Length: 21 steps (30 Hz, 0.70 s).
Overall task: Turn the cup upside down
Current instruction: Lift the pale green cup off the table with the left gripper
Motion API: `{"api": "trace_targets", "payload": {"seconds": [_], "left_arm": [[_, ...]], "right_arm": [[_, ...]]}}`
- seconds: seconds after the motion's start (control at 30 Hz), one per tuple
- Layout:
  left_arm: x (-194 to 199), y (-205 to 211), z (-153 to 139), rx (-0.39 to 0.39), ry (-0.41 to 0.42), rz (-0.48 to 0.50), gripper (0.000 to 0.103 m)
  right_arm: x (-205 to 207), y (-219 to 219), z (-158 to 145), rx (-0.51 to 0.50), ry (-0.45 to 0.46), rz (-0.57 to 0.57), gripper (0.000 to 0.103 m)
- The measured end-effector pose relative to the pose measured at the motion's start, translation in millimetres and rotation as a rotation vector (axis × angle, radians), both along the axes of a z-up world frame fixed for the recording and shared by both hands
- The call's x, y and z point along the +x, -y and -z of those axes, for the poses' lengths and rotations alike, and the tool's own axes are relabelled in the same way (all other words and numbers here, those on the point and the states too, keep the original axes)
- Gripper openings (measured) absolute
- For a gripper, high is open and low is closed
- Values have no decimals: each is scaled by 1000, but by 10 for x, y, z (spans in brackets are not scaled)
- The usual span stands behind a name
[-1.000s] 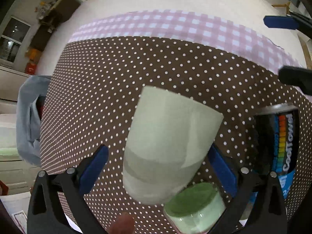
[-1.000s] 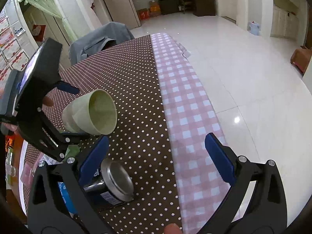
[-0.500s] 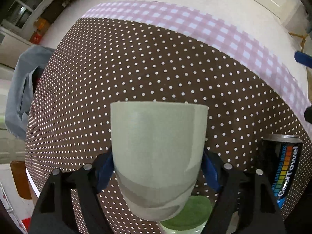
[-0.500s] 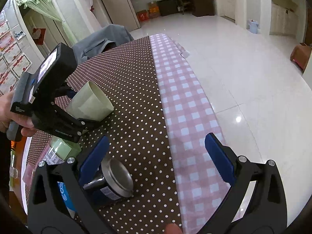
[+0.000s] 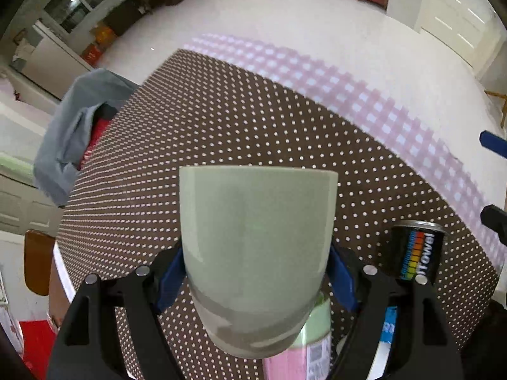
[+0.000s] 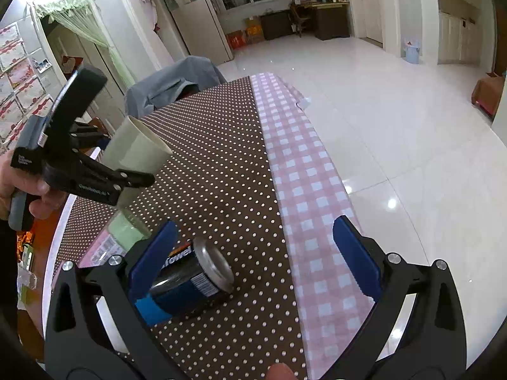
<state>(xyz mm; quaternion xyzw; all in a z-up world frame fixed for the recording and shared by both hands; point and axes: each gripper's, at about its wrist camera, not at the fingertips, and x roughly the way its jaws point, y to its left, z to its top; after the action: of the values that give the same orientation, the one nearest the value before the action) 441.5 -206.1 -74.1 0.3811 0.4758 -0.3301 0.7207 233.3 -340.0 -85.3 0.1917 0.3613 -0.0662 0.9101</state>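
Brown dotted cloth with a pink checked border covers one table (image 6: pixel 221 164). One pale green cup (image 5: pixel 256 253) sits pinched between the left gripper (image 5: pixel 256 272)'s blue pads, lifted off the cloth, mouth pointing away. Only the right view shows it tilted, with the holding hand (image 6: pixel 19 183). The right gripper (image 6: pixel 253 253) gapes empty beside one can (image 6: pixel 193 275).

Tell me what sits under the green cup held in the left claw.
Below the cup, held in the left claw, a green-lidded container with a pink label stands on the dotted tablecloth. The cup covers most of it.
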Motion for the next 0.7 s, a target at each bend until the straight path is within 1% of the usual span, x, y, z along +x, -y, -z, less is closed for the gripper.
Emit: {"api": "trace_targets", "payload": {"seconds": [0.13,0.23,0.37,0.47,0.57,0.7], "left_arm": [[-304,-141,-349,-35,48,-15,76],[-438,-187,-429,-45,74,-13,76],[-839,-443,-547,-59,107,-18,76],[-1145,-634,-557,-78,124,-43,76],[-1410,-813,-495,-93,126,-64,76],[-1769,-1050,-365,-94,125,-85,76]], "right_arm": [[-168,-51,-95,-1,26,-3,97],[-286,-112,-146,-2,44,-14,97],[-484,-237,-195,-6,68,-45,97],[-628,-351,-208,-10,80,-71,97],[-752,-474,-203,-9,87,-95,97],[-901,-658,-179,-18,96,-138,97]]}}
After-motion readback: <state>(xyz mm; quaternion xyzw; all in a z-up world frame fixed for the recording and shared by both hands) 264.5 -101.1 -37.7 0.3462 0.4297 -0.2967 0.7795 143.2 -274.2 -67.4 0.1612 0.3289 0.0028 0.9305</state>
